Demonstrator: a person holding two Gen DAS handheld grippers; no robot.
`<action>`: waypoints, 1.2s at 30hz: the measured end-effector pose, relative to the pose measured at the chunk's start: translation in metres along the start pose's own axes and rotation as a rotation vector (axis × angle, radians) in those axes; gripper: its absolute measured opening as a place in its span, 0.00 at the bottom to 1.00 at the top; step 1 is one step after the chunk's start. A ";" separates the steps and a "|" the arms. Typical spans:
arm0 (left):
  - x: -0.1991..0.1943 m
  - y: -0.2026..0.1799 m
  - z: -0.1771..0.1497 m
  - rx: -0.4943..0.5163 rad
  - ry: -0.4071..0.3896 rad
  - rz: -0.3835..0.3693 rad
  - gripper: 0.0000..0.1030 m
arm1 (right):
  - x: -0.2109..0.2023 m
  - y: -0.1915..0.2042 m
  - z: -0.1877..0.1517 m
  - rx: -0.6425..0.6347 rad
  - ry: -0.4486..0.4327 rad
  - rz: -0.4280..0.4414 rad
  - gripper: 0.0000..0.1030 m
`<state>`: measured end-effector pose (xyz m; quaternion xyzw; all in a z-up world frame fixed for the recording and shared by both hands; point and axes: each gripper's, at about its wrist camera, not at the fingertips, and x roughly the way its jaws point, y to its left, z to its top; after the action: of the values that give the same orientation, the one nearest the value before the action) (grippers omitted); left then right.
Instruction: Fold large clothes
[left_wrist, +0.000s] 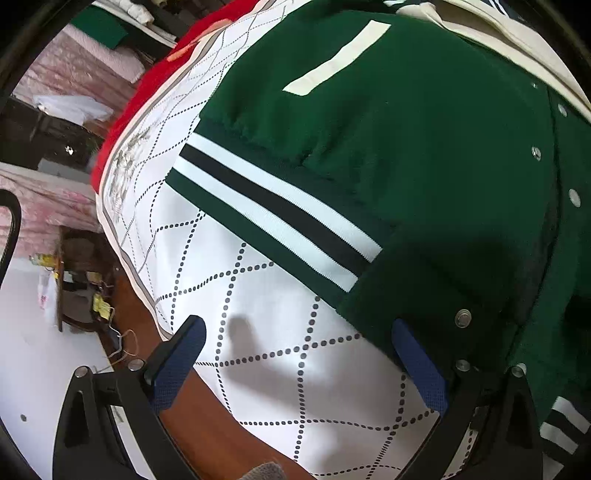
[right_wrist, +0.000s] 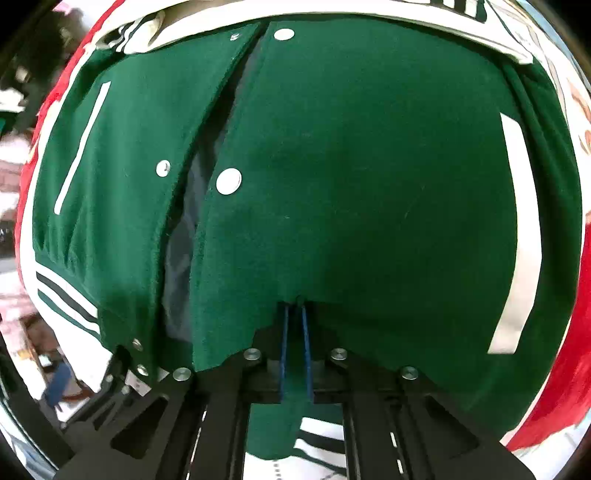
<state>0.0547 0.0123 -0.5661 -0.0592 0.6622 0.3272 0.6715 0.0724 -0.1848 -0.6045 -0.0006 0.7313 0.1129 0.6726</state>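
A green varsity jacket with white pocket stripes, silver snaps and a black-and-white striped hem lies front side up on a white quilted sheet. My left gripper is open, its blue pads just off the jacket's lower front corner, right pad touching or under that corner. In the right wrist view my right gripper is shut on the jacket's lower hem edge, which bunches between the blue pads. The front opening gapes, showing grey lining.
A red cloth lies under the sheet along the far edge; it also shows in the right wrist view. The brown table edge and white floor lie at lower left. Pink bedding and clutter stand beyond.
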 end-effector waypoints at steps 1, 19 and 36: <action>-0.001 0.005 0.001 -0.006 0.003 -0.009 1.00 | -0.001 0.002 -0.001 0.017 -0.001 0.014 0.05; -0.087 -0.039 0.039 0.024 -0.200 -0.035 1.00 | -0.101 -0.091 0.053 0.060 -0.069 0.158 0.69; -0.036 -0.163 0.054 0.078 -0.095 0.121 1.00 | -0.066 -0.280 0.193 -0.013 -0.018 0.012 0.23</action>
<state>0.1881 -0.1007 -0.5839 0.0228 0.6441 0.3437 0.6830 0.3112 -0.4355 -0.5994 0.0003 0.7246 0.1218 0.6783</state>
